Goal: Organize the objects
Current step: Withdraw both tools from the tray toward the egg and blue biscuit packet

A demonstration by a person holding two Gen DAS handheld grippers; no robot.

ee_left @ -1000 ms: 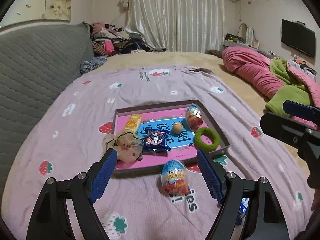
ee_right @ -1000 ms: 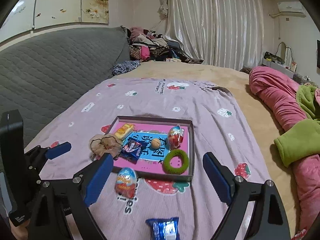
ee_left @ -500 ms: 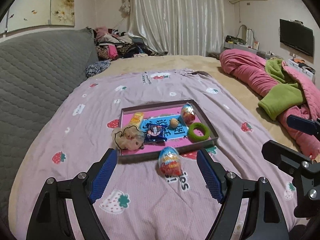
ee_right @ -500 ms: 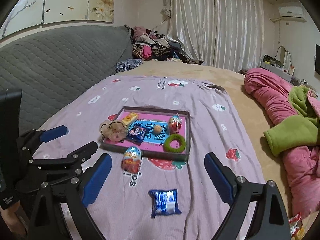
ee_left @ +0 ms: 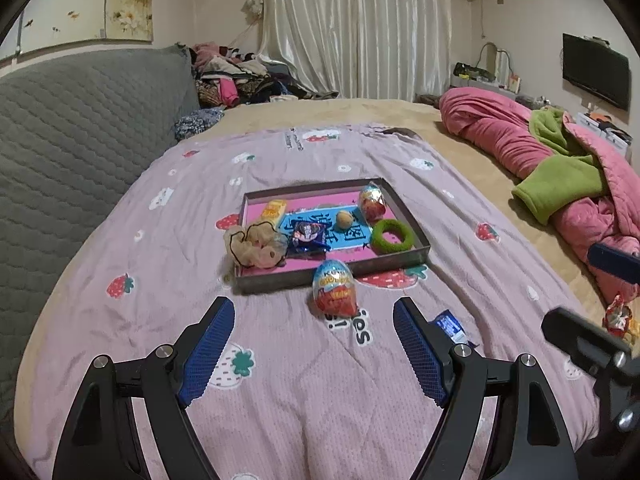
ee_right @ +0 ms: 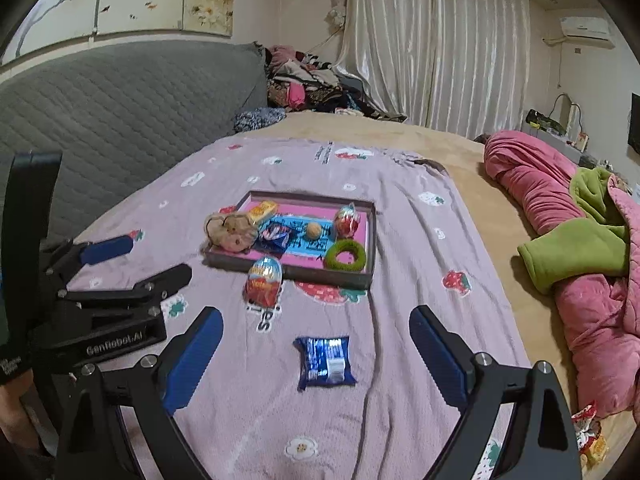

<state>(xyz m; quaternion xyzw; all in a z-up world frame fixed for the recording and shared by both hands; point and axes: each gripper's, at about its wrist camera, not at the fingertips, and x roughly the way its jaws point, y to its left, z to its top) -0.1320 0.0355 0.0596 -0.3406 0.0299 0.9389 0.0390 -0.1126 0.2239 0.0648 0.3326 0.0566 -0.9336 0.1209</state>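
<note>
Left gripper point(ee_left: 314, 346): jaws wide, empty.
Right gripper point(ee_right: 316, 354): jaws wide, empty.
Egg point(ee_left: 335, 289): six o'clock of tray point(ee_left: 332, 274).

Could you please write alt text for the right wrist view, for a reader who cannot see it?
The right gripper, jaws open and empty, hangs over a blue snack packet on a pink bedspread. Beyond stand a foil egg and a tray of small items.

- A foil-wrapped chocolate egg point(ee_left: 335, 289) is lying on the lilac strawberry-print bedspread point(ee_left: 160, 264), just before the shallow grey cardboard tray point(ee_left: 404, 222).
- A blue snack packet point(ee_right: 326, 361) is lying nearer, right of it.
</note>
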